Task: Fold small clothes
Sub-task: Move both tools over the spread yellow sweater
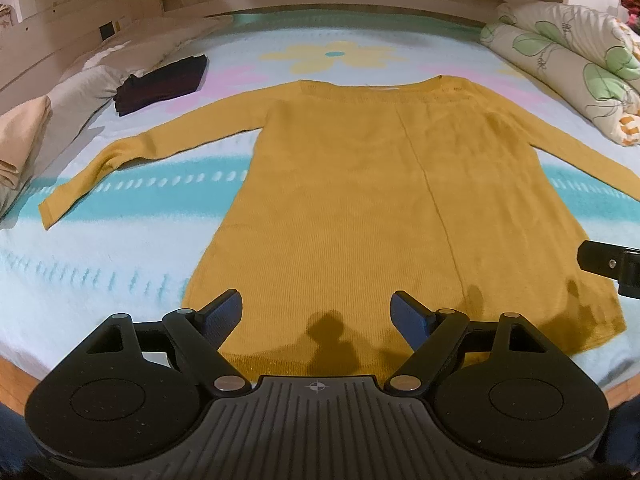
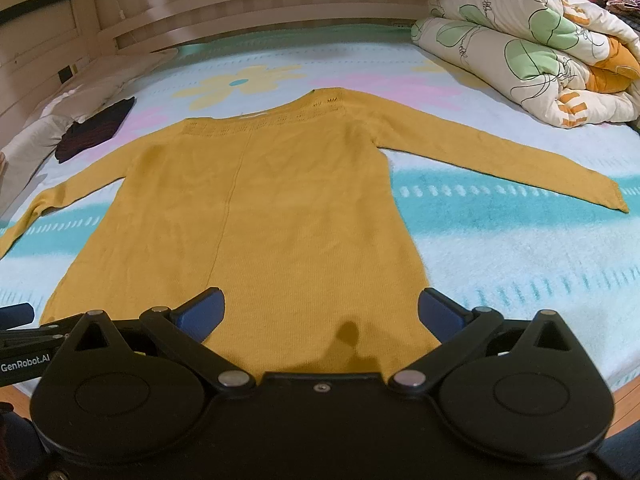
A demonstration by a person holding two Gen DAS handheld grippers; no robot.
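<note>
We see the bed blanket carrying a mustard sweater spread flat at centre, both sleeves out. Only our right view shows the whole right cuff at 3 o'clock; only our left view shows the left cuff at 9 and beige folded cloth. Both show the rolled quilt at 1 and a dark garment at 10. Left gripper and right gripper hover over the hem at 6, jaws wide apart, holding nothing.
</note>
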